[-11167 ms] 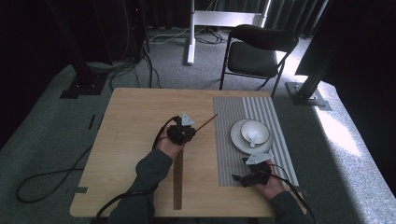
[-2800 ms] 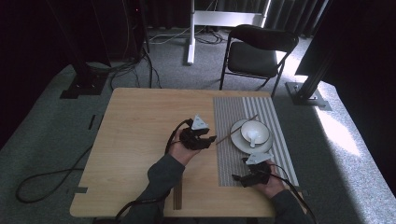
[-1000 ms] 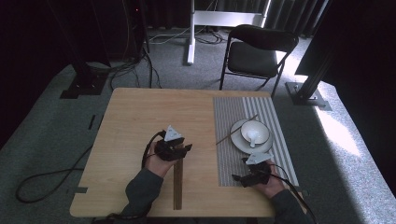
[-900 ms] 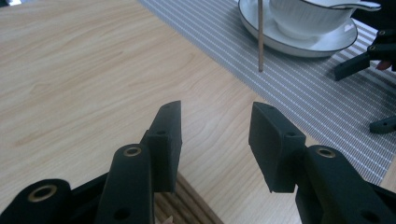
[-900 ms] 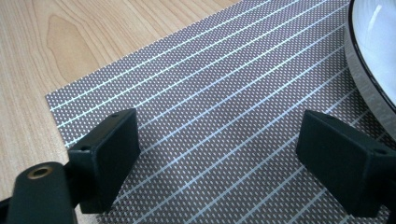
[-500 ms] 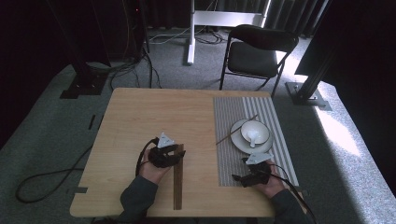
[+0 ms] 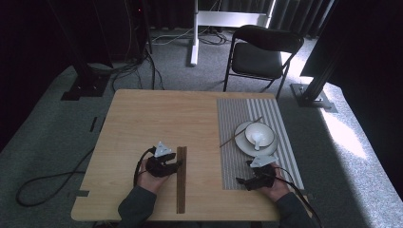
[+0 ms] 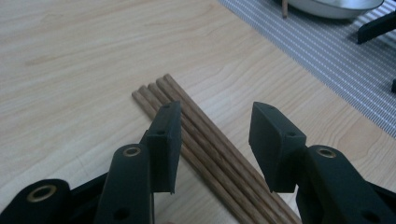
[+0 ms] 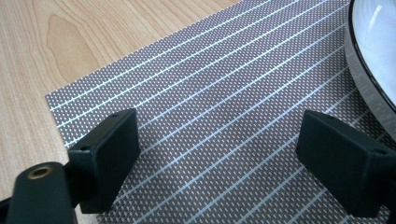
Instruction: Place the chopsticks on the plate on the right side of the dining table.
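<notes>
The left tongs (image 8: 212, 140) are held spread over a bundle of wooden chopsticks (image 8: 205, 140) lying on the tabletop (image 7: 142, 118), with no pad pressed on them. The right tongs (image 9: 219, 163) are spread wide above the striped placemat (image 9: 224, 93), beside the white plate (image 9: 373, 51).

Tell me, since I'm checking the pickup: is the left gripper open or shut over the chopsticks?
Open: the left gripper straddles the chopsticks, both pads clear of the wood.
</notes>
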Demonstrator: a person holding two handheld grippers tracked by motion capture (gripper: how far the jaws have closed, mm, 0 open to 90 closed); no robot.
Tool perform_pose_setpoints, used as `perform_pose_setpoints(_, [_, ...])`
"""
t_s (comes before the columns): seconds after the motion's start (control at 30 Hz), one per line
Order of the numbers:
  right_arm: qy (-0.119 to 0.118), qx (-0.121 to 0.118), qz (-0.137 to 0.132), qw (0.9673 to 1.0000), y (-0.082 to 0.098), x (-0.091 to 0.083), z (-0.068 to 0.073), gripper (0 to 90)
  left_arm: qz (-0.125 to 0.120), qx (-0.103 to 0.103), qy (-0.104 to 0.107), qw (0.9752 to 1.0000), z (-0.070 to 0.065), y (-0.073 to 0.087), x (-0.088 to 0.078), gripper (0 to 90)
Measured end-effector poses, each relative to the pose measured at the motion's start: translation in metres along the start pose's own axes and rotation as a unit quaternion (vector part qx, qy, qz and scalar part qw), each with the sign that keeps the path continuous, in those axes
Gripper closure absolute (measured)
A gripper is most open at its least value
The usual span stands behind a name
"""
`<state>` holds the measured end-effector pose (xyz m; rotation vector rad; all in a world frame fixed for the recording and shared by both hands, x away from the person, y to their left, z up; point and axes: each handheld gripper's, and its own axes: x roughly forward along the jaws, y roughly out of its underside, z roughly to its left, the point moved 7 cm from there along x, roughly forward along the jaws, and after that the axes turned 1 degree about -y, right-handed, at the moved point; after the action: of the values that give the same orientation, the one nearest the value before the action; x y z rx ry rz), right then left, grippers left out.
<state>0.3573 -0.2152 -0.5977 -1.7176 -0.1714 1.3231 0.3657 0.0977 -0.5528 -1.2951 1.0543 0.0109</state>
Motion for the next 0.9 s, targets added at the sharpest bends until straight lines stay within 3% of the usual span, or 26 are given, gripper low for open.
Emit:
perform_pose_setpoints(0.4, [0.000, -0.001, 0.000, 1.0000, 0.000, 0.000, 0.000, 12.5, 0.007, -0.006, 0.010, 0.9999, -0.003, 0.016, -0.001, 53.9])
perform_pose_setpoints(0.9, [-0.001, -0.001, 0.000, 1.0000, 0.000, 0.000, 0.000, 12.5, 0.027, 0.005, 0.008, 0.9996, -0.008, 0.035, -0.003, 53.7])
